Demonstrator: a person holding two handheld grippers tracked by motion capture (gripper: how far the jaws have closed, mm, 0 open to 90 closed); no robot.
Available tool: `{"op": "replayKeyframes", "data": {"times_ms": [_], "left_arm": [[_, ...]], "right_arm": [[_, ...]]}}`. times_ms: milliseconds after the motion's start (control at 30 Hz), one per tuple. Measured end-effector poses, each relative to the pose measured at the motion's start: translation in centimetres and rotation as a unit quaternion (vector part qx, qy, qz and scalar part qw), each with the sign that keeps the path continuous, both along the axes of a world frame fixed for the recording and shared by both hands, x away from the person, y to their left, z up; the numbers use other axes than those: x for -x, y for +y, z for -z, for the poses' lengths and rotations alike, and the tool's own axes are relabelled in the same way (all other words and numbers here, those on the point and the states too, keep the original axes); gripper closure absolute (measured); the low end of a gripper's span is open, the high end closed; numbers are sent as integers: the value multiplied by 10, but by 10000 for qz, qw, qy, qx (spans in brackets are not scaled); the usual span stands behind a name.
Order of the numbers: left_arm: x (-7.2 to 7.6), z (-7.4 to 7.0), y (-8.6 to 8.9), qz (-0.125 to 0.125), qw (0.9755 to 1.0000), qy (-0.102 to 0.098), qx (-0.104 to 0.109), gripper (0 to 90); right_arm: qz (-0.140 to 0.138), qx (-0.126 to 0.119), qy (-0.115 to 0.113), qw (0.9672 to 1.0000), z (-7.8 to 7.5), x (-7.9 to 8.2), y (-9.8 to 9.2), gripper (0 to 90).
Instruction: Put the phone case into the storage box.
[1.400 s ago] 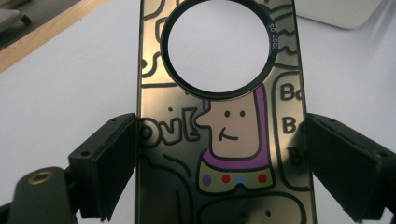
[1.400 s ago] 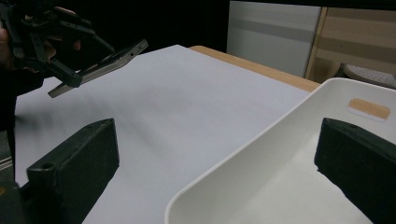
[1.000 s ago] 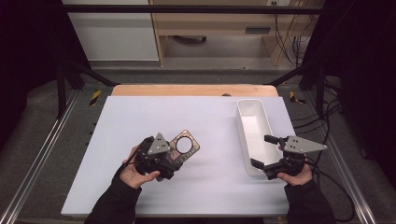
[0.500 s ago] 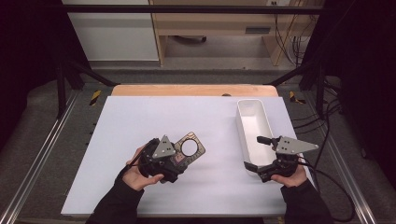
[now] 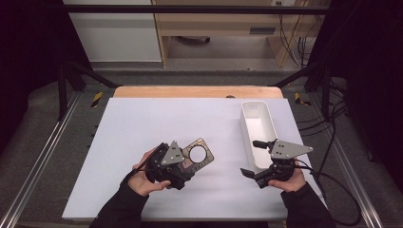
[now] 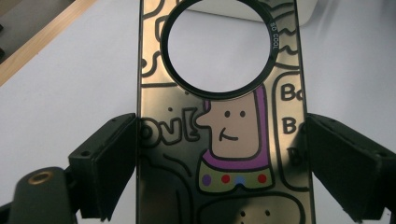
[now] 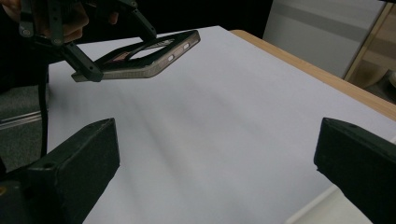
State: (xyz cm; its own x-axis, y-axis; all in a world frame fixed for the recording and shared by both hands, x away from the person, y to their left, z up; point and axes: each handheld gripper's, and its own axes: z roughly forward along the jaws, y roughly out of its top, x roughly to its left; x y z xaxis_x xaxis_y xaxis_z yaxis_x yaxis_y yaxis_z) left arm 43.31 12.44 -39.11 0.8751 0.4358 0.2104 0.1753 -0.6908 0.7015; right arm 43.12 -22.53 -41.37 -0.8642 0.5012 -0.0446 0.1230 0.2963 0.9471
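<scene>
Phone case [image 6: 219,154] — glossy dark, black doodle outlines, cartoon figure with tan face, purple hood, coloured dots. White tray [image 5: 259,124], white table sheet [image 5: 142,118] — black gripper jaws.

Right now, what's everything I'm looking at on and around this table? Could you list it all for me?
Phone case: one, dark with cartoon drawings and a round camera hole, left of centre, held between the left gripper's jaws, lifted off the mat in the right gripper view.
Tray: one, white, long and narrow, empty, on the right side of the mat.
Mat: one, white, covering most of the table.
Table: one, wood edge showing beyond the mat's far side.
Left gripper: one, black with a grey plate, shut on the phone case.
Right gripper: one, black with a grey plate, jaws open and holding nothing, beside the tray's near end.
Hands: two, in dark sleeves, coming in at the near edge.
</scene>
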Motion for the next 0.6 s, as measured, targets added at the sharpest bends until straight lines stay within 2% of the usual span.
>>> {"op": "replayKeyframes", "data": {"times_ms": [600], "left_arm": [[7,0,-15,356,9990,-52,-257,116]], "right_arm": [[-393,277,-119,9988,-2,2,25,12]]}}
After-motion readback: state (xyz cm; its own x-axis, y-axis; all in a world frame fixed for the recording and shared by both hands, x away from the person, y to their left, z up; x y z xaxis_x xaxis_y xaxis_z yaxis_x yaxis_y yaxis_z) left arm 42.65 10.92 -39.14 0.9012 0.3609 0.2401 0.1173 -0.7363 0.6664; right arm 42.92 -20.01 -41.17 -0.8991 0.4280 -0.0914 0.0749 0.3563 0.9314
